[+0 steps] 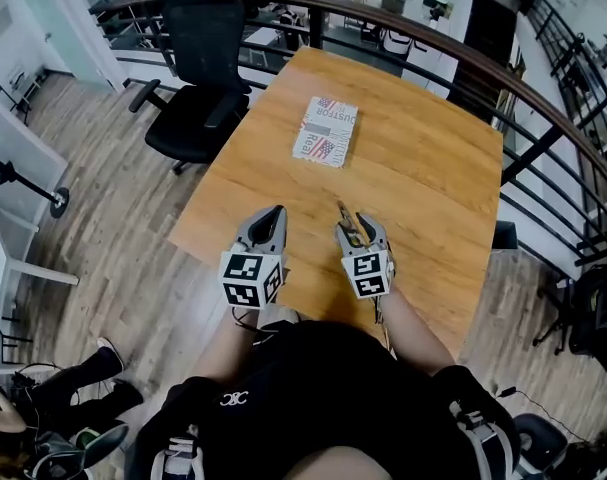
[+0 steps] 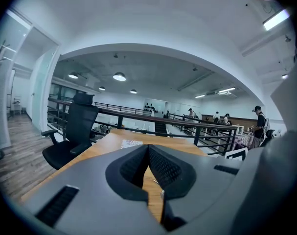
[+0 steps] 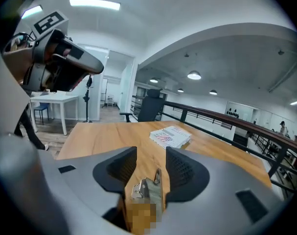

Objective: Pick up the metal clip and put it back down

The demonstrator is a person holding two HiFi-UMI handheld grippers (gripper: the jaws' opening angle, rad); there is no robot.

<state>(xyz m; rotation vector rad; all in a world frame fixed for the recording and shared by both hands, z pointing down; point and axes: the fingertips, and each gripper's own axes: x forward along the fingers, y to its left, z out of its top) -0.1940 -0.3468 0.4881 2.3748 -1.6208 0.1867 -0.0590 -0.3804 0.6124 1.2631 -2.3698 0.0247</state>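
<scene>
Table (image 1: 433, 168), metal clip (image 3: 148, 190), parted right tool (image 3: 150, 152)

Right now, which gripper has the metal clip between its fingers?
The right gripper: the metal clip sits between its open fingers. The left gripper's fingers are shut, nothing between.

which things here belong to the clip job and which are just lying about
Job: metal clip, between the open jaws of the right gripper; wooden table under it.
Just there: left gripper, shut and empty; printed packet; black office chair.
</scene>
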